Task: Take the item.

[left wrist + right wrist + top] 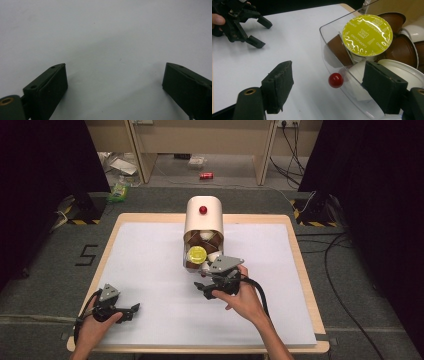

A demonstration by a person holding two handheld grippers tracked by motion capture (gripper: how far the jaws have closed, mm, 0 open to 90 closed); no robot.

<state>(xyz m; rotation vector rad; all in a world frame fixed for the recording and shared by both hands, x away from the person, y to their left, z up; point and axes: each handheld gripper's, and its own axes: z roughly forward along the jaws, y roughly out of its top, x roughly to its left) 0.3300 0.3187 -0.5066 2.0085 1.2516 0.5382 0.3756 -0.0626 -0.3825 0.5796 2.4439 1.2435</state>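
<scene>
**Right gripper view: jaws astride the clear drawer's knob**

Right gripper view shows a clear plastic drawer point(329, 50) full of coffee capsules, its front wall bearing a small red knob point(335, 80); the drawer sits at the mouth of a cream, round-topped dispenser point(203, 217) near the middle of the worktop point(150, 265), toward its far edge; a second red knob point(203, 210) shows on the dispenser's body above. The drawer looks light, stiff and slick, so the knob is probably the surest hold; the thin wall would likely slip or flex under the pads. On top of the load lies a capsule with a yellow-green foil lid point(367, 35), with brown capsules point(403, 50) and white capsules point(400, 72) packed around it; loose and light, they may shift or spill if the drawer is tugged sharply.

The right gripper point(334, 87) has its jaws partly open with nothing gripped; one jaw stands over the bare worktop, the other seems to reach past the clear wall among the white capsules, which may get in the way of a closing move; the knob lies between them, untouched. The left gripper point(115, 80) rests well apart at the near left, jaws wide and holding nothing, over plain white surface.
</scene>
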